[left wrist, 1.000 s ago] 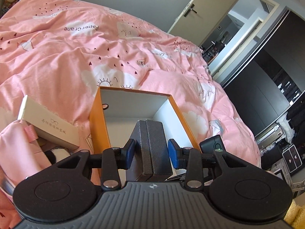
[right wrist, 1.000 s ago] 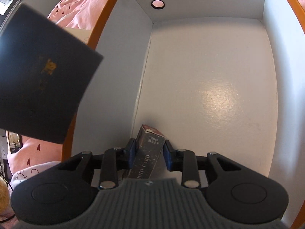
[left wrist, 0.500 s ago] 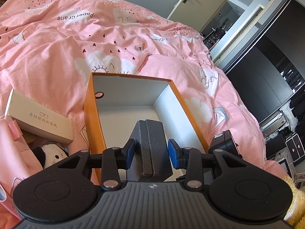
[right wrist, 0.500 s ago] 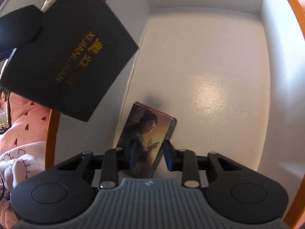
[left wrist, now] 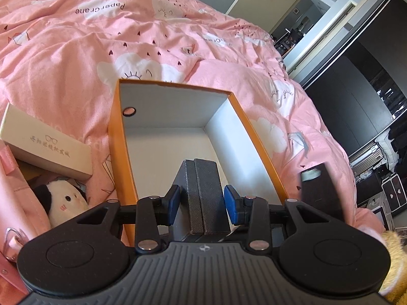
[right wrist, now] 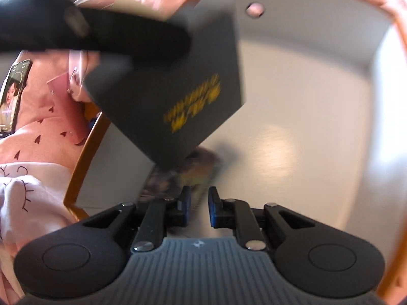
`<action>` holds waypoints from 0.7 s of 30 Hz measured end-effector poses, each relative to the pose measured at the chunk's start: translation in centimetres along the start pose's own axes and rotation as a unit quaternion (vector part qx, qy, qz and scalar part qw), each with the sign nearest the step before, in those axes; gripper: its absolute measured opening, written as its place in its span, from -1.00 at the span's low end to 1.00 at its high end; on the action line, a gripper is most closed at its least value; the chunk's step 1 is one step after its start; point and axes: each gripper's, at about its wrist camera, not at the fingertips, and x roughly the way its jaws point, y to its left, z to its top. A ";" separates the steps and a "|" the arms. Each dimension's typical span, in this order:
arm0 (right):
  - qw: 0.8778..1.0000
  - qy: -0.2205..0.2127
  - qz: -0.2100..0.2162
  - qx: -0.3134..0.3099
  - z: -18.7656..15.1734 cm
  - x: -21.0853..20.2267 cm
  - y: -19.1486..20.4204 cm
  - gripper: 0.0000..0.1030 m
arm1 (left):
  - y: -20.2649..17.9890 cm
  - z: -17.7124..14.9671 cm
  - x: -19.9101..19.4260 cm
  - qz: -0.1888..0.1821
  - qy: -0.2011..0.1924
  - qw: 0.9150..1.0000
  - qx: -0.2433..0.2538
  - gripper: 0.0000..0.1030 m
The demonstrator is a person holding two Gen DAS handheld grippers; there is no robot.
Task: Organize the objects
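The dark grey box (left wrist: 202, 198), rectangular with a fine woven texture and a seam down its edge, is clamped between the blue pads of the left gripper (left wrist: 202, 202). It hangs over the near end of the orange box (left wrist: 115, 137). In the right wrist view its flat face carries blurred gold lettering (right wrist: 195, 101).

The orange box is a stiff cardboard carton, white inside, with a round hole (left wrist: 129, 111) in its far wall. It rests on the bed (left wrist: 76, 50) under a pink quilt printed with clouds and hearts.

A small illustrated card box (right wrist: 178, 178) lies on the carton floor by the left wall, partly covered by the dark grey box, at 12 o'clock from the right gripper (right wrist: 199, 207). That gripper's jaws stand narrow and are closing, with nothing between the pads.

At 9 o'clock from the carton lie a cream glasses box (left wrist: 45, 145) and a plush toy (left wrist: 64, 199). A phone (right wrist: 12, 94) lies on the quilt at the far left.
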 end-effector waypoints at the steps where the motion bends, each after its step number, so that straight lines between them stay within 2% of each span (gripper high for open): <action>1: 1.000 -0.006 -0.015 -0.003 -0.1 -1.0 -0.3 -0.66 | -0.2 -0.1 0.4 0.001 0.007 1.000 0.001 -0.17; 6: 0.997 -0.010 -0.073 -0.018 -0.5 -4.6 -1.7 -0.66 | -1.9 -0.8 3.0 -0.002 0.034 0.999 0.007 -0.17; 10: 0.994 -0.009 -0.100 -0.046 -1.8 -6.2 -1.3 -0.66 | -2.4 -1.4 5.5 -0.018 0.055 0.998 -0.025 -0.17; 14: 0.991 -0.009 -0.114 -0.062 -3.5 -5.2 -1.9 -0.66 | -1.7 -2.2 7.0 -0.020 0.078 0.994 -0.072 -0.18; 18: 0.991 -0.009 -0.118 -0.061 -3.2 -5.2 -2.6 -0.66 | -0.5 -3.0 7.7 -0.030 0.116 0.986 -0.120 -0.18; 21: 0.991 -0.014 -0.117 -0.062 -2.8 -5.4 -2.9 -0.65 | -0.1 -3.4 8.3 -0.026 0.144 0.981 -0.129 -0.18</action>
